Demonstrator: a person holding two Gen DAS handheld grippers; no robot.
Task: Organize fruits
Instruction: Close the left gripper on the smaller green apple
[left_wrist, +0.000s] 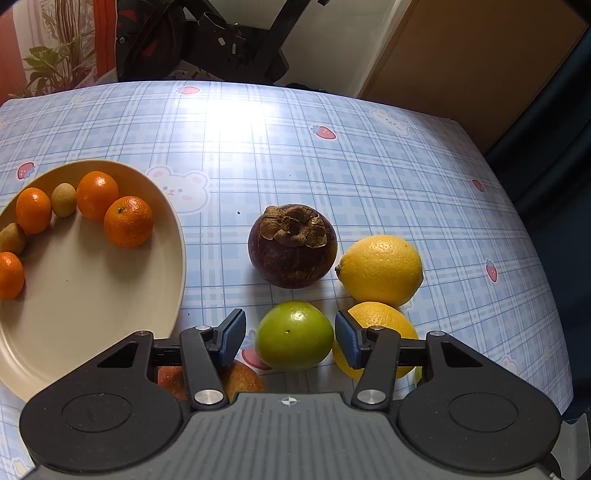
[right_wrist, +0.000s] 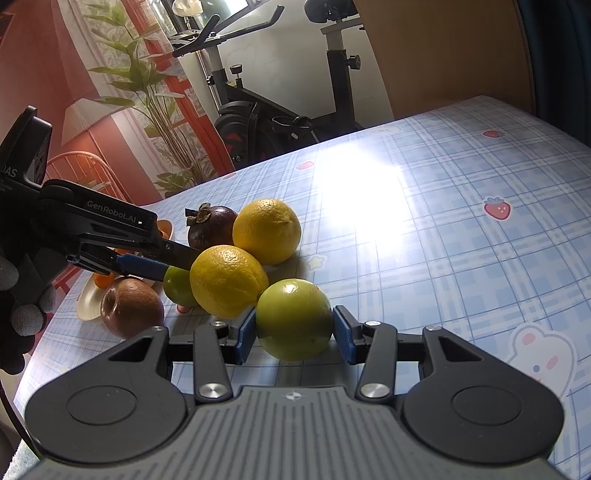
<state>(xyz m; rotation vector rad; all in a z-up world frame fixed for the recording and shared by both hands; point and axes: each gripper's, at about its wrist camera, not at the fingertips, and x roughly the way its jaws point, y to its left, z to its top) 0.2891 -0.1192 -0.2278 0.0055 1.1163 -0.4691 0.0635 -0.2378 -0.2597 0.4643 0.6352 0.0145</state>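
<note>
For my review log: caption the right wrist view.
Right gripper clamps a green fruit beside lemons.

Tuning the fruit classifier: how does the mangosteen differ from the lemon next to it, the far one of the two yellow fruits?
Colour: the mangosteen is dark purple-brown; the far lemon is bright yellow.
Top: the mangosteen carries a dry brown calyx facing up; the far lemon shows only a small nub, pointing sideways at the mangosteen.
Skin: the mangosteen looks matte, the far lemon pitted.
Shared: both are roundish, similar in size, and lie on the tablecloth outside the plate.
</note>
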